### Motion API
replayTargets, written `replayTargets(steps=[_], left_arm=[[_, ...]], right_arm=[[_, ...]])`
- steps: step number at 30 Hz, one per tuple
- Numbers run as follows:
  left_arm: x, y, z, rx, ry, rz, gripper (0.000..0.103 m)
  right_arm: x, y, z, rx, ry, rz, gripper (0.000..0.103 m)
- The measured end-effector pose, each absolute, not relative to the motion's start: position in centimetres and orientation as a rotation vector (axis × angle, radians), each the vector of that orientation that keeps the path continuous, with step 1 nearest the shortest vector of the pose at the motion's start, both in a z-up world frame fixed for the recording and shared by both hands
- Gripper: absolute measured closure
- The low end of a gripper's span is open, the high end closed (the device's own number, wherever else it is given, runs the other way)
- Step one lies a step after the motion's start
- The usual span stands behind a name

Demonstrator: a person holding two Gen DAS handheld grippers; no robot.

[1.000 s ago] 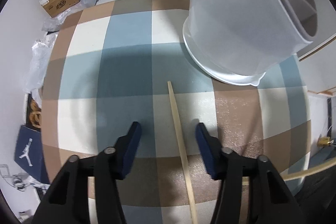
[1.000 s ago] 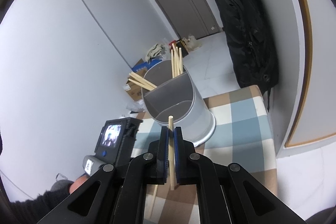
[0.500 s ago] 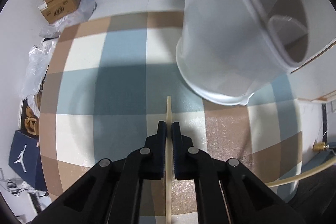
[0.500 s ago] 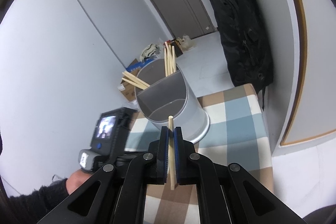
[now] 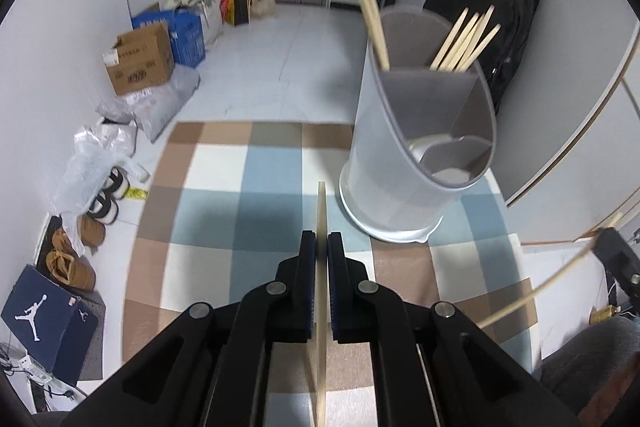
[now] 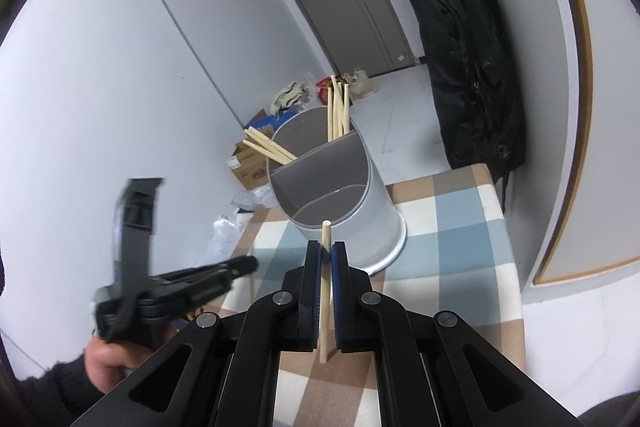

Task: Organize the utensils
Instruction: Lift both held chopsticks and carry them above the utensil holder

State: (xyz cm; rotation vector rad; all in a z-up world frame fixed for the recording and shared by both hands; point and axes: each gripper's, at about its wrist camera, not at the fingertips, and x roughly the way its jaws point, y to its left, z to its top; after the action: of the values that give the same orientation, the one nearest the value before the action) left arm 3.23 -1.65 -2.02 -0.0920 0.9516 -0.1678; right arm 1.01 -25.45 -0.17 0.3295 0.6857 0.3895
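Note:
My left gripper (image 5: 321, 239) is shut on a pale wooden chopstick (image 5: 321, 203), held above the checked cloth (image 5: 224, 195) and pointing toward the holder. The white and grey divided holder (image 5: 400, 155) stands on the cloth at the right, with several chopsticks (image 5: 464, 43) in its back compartments. In the right wrist view my right gripper (image 6: 326, 251) is shut on another chopstick (image 6: 326, 235), just short of the holder (image 6: 360, 207). The left gripper (image 6: 244, 265) shows low left there, in a person's hand (image 6: 112, 359).
A black backpack (image 5: 500, 7) hangs behind the holder. On the floor to the left lie cardboard boxes (image 5: 140, 59), plastic bags, shoes (image 5: 100, 195) and a dark blue shoe box (image 5: 44, 315). The cloth's far edge lies just beyond the holder.
My left gripper closed on the chopstick that lay on the cloth, then rose and tilted up with it. The right gripper stayed almost still with its chopstick.

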Motion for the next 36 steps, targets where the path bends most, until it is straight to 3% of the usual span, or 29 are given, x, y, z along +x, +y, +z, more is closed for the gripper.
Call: replayTargets(steps=[15,36], left_arm=[[1.8,-0.2,2.3,-0.077,0.763,-0.202,0.101],[1.5,-0.1,6.9,-0.086,0.701,-0.238,0.101]], right_arm=[[-0.8,-24.0,1.5,0.265,0.606,0.429,0.099],[-0.7,-22.6,5.0,0.245,0.553,0.461,0.099]])
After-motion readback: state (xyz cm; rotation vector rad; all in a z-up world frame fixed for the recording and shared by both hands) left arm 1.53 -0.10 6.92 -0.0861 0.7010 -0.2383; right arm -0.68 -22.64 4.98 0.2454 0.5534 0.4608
